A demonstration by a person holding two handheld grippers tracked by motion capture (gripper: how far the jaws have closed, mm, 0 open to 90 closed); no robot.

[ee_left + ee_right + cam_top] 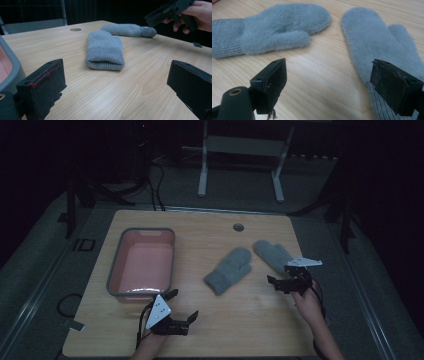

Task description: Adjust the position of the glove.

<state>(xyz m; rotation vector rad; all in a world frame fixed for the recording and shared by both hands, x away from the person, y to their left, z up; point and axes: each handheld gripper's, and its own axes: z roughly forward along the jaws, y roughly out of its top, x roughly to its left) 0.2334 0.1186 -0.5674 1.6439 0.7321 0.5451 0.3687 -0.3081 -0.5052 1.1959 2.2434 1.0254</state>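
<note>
Two mittens mid-table, right gripper gaping beside

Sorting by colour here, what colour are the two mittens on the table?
Both mittens are soft grey-blue; the right gripper view shows it best.

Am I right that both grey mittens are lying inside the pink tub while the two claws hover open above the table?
Not quite: the tub holds nothing, as the high view shows. Both mittens, the left one and the right one, lie on the table to its right. The left claw and right claw are indeed open.
</note>
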